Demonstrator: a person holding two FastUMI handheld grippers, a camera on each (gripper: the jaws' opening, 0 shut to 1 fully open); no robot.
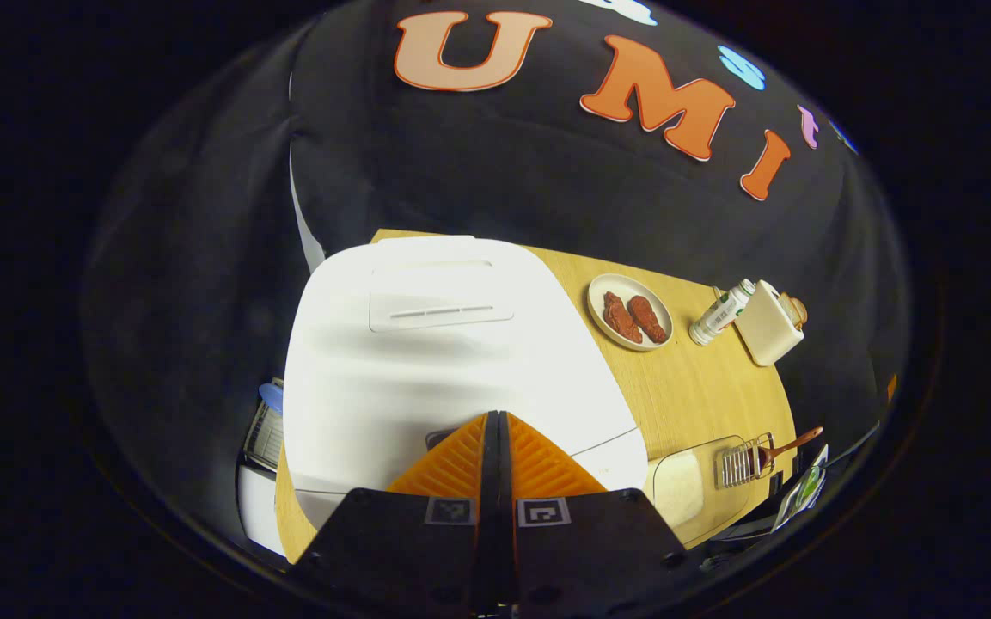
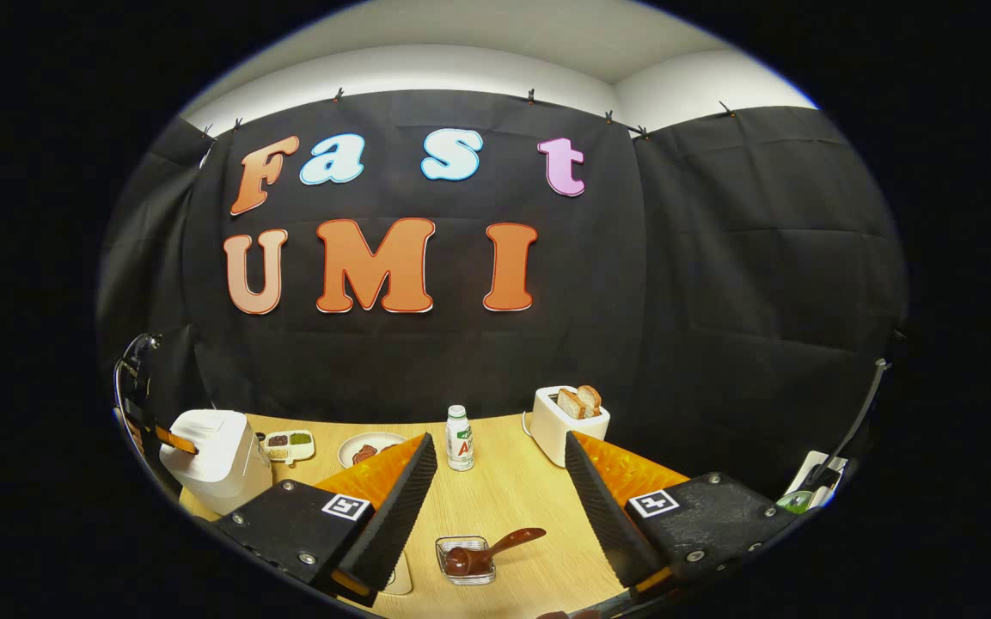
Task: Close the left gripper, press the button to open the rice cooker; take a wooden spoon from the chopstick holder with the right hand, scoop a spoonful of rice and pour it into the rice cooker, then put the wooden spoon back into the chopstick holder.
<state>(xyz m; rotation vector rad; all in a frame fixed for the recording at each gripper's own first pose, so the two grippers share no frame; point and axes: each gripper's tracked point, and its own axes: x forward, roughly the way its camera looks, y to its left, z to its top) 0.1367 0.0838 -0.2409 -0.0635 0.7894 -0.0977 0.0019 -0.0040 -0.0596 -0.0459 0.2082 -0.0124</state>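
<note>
The left hand-held gripper [image 1: 495,421] is clenched, its 2 fingers pressed flat together with nothing between them, and its tip sits over the front edge of the big white plastic rice cooker [image 1: 452,344], right at a small grey patch that I take to be the release button; whether it already touches I cannot tell. The cooker's lid is down, so the opening step is not yet done. It stands at the left end of the light wooden table [image 1: 701,387], looks rigid, smooth and heavy enough not to slide under a firm straight push, and the sprung lid will likely swing up towards the gripper. The right hand-held gripper [image 2: 499,481] is released, jaws wide apart and holding nothing, hovering above the table's near edge. Just beyond and below it, near that front edge, the dark brown wooden spoon [image 2: 495,548] lies tilted in the small clear wire-framed chopstick holder [image 2: 466,559], bowl down in the holder, handle angled up and out to the right. The spoon looks light, stiff and slightly slick; the free handle, near its middle, is the place to pinch. A clear shallow container of white rice [image 1: 680,486] sits just beside the holder, close to the cooker.
</note>
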